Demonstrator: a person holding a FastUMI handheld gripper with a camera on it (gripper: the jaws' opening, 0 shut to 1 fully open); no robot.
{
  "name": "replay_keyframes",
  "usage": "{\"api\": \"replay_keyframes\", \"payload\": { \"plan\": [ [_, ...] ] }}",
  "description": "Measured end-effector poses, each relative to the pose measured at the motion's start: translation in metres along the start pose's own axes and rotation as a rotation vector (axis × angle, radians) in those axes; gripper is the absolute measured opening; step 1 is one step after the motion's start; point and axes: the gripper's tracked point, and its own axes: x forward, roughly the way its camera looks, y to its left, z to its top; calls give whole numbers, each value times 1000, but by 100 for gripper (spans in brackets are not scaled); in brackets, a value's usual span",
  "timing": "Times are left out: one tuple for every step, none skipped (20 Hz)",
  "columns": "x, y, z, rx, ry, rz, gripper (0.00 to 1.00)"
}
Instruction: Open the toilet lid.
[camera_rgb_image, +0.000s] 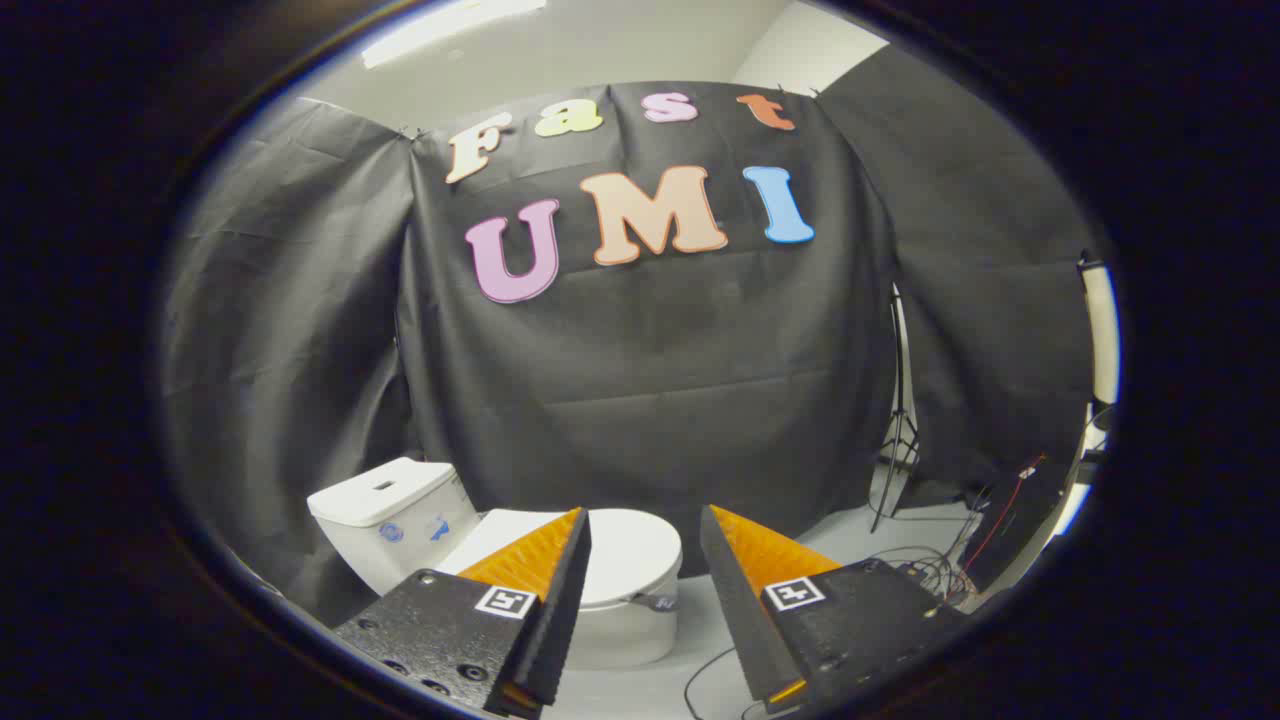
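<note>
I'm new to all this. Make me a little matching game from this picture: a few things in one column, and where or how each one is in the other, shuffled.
Things:
1. white toilet lid
2. white toilet tank
3. handheld two-finger gripper
4. black light-stand tripod

Place or state:
A. standing by the black cloth wall, beyond the tangled cables on the floor
B. open, fingers apart, holding nothing
C. down and closed, just beyond the fingers
D. behind the bowl, against the cloth wall

Pairs: 1-C, 2-D, 3-B, 4-A
</note>
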Motion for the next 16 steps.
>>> {"api": "replay_keyframes", "payload": {
  "plan": [
    [-2,0,-1,-1,3,-2,68],
    [-4,-2,-1,-2,3,-7,68],
    [-6,-3,-3,-1,2,-9,68],
    [-8,-4,-3,3,-3,-7,68],
    [-10,-5,-2,10,-14,-7,69],
    [-12,-7,-2,17,-23,-11,68],
    [-13,-10,-4,25,-29,-15,68],
    [-15,-13,-5,35,-34,-23,68],
    [-17,-17,-6,50,-38,-31,68],
    [-19,-19,-6,65,-44,-35,68],
    [-19,-21,-8,77,-49,-40,68],
    [-20,-23,-9,85,-50,-43,68],
    [-21,-24,-10,90,-50,-47,68],
    [-21,-25,-10,93,-51,-49,68],
    [-21,-26,-10,96,-54,-50,68],
    [-22,-26,-10,98,-57,-49,68]
  ]
}}
